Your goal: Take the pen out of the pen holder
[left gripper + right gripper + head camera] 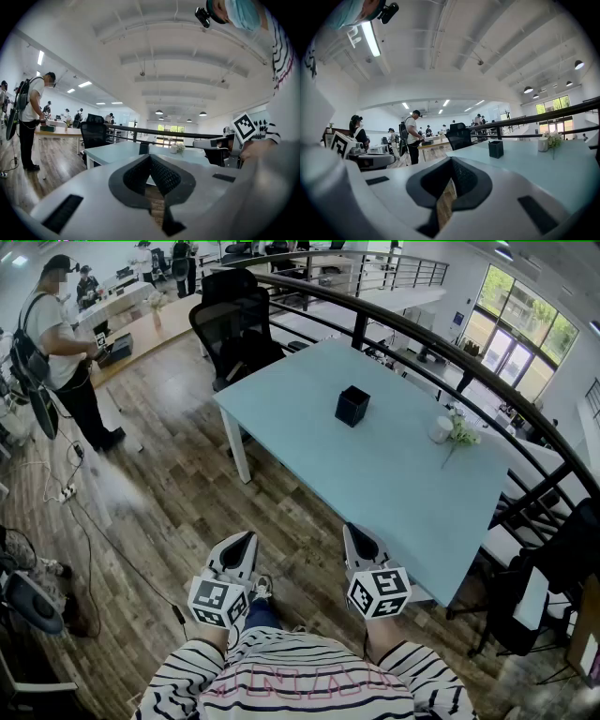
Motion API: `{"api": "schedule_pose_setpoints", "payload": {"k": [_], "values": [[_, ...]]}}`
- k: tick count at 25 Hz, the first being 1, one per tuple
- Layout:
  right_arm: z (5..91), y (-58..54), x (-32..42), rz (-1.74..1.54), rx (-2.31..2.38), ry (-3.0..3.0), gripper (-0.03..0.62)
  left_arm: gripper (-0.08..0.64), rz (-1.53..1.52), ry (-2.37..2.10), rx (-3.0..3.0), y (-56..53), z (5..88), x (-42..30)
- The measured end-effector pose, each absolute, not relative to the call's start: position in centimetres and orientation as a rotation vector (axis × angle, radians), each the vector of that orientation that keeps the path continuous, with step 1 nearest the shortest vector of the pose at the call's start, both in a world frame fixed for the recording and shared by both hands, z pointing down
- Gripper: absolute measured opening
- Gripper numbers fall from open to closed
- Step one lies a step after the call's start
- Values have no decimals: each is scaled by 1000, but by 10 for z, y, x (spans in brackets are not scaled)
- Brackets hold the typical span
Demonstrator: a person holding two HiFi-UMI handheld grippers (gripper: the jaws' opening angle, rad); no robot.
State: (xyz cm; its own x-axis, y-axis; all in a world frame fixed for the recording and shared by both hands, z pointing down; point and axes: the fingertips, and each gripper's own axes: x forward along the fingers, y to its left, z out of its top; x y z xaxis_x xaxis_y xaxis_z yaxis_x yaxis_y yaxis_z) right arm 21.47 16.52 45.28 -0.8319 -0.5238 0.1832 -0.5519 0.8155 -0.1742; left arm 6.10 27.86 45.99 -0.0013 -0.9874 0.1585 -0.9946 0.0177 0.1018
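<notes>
A black square pen holder [352, 405] stands upright near the middle of the light blue table [394, 493]. I cannot make out a pen in it. My two grippers are held low in front of my body, short of the table's near edge and far from the holder. The left gripper [247, 538] is shut and empty. So is the right gripper [354, 532]. In the left gripper view the holder [144, 148] shows small beyond the closed tips [150, 157]. From the right gripper [451, 161] the holder [496, 149] sits ahead and to the right.
A small white pot with flowers [444, 429] stands on the table's far right side. A black office chair [230, 334] is behind the table and a dark curved railing [422, 338] runs past it. A person [61, 352] stands at the left, with cables [70, 488] on the wooden floor.
</notes>
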Motion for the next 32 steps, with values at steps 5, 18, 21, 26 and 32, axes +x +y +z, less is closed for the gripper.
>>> {"api": "schedule_pose_setpoints", "payload": {"k": [5, 18, 21, 26, 32], "values": [[455, 164, 203, 358, 837, -2887, 26, 25, 61, -2097, 2084, 278, 464, 51], [462, 93, 157, 395, 1040, -2832, 250, 164, 36, -1991, 2157, 210, 468, -11], [464, 72, 136, 396, 1113, -2809, 250, 166, 44, -1954, 2194, 188, 467, -42], [465, 47, 105, 407, 1235, -2769, 250, 166, 54, -1898, 2240, 163, 467, -90], [472, 29, 69, 443, 1387, -2710, 250, 166, 78, -1814, 2300, 134, 473, -146]]}}
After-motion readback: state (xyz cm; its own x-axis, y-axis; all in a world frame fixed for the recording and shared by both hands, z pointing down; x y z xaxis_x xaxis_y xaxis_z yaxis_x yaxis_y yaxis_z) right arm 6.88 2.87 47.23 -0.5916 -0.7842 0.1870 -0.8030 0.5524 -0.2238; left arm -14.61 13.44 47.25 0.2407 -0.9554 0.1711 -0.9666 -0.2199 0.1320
